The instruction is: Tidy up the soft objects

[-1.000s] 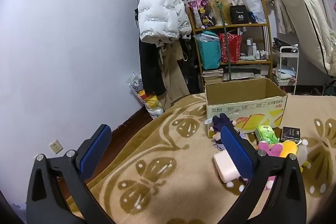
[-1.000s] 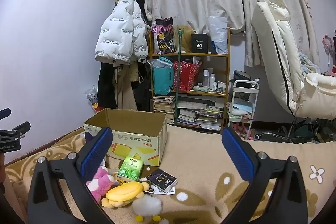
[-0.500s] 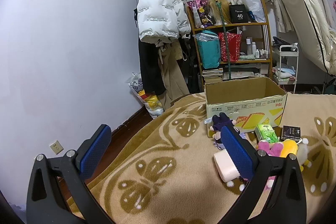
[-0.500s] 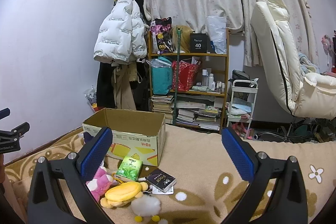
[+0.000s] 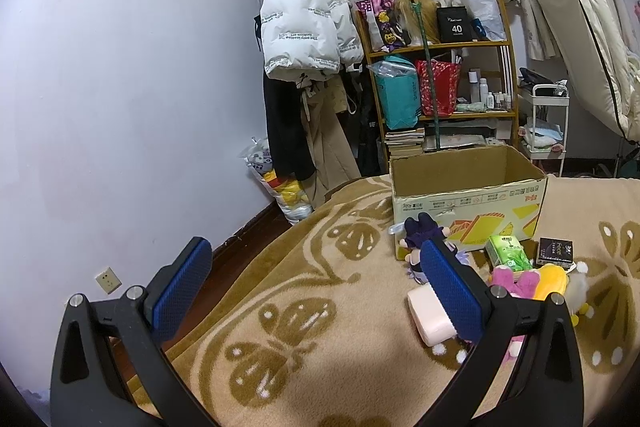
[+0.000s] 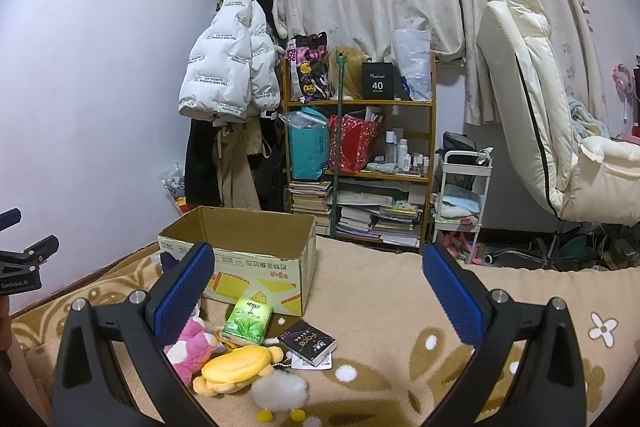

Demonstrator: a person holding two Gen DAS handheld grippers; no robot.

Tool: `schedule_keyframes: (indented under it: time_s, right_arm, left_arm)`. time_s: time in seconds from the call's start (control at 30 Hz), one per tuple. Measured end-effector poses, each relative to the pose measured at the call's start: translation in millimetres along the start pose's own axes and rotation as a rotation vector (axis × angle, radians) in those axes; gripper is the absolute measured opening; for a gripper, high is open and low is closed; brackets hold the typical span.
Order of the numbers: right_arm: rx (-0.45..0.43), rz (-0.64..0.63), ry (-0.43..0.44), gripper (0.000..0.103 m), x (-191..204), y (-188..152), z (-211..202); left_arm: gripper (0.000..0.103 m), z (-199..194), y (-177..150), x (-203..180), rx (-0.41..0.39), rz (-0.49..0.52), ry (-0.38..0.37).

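An open cardboard box point(image 5: 468, 187) point(image 6: 256, 247) stands on the patterned blanket. In front of it lie a dark purple doll point(image 5: 424, 231), a pink block point(image 5: 430, 315), a pink plush point(image 6: 192, 341) point(image 5: 516, 281), a yellow plush point(image 6: 236, 367) point(image 5: 554, 279), a white pompom toy point(image 6: 278, 393), a green tissue pack point(image 6: 248, 319) point(image 5: 508, 251) and a black packet point(image 6: 308, 343) point(image 5: 555, 251). My left gripper point(image 5: 316, 291) is open and empty, left of the pile. My right gripper point(image 6: 320, 297) is open and empty above the pile.
A beige and brown blanket point(image 5: 320, 307) covers the bed. A wooden shelf point(image 6: 360, 147) full of bags and books stands behind, with a white jacket point(image 6: 224, 67) on hooks, a small white cart point(image 6: 460, 199) and a cream chair point(image 6: 540, 107) at right.
Both grippers have barely shifted. The objects lie where they were.
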State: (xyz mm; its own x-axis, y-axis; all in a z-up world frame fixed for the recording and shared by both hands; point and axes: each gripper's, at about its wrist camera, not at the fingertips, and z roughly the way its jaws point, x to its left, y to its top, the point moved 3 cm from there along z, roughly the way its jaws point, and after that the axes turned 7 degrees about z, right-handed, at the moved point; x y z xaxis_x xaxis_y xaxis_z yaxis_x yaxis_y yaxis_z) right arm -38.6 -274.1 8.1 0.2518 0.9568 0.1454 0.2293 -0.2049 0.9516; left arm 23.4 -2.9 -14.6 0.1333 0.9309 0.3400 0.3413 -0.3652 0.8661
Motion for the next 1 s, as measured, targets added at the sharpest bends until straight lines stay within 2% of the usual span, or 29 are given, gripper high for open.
schedule_keyframes:
  time_s: [1.0]
  right_arm:
    - [0.003, -0.005, -0.002, 0.103, 1.1, -0.8, 1.4]
  left_arm:
    - [0.102, 2.0, -1.8, -0.6, 0.003, 0.007, -0.007]
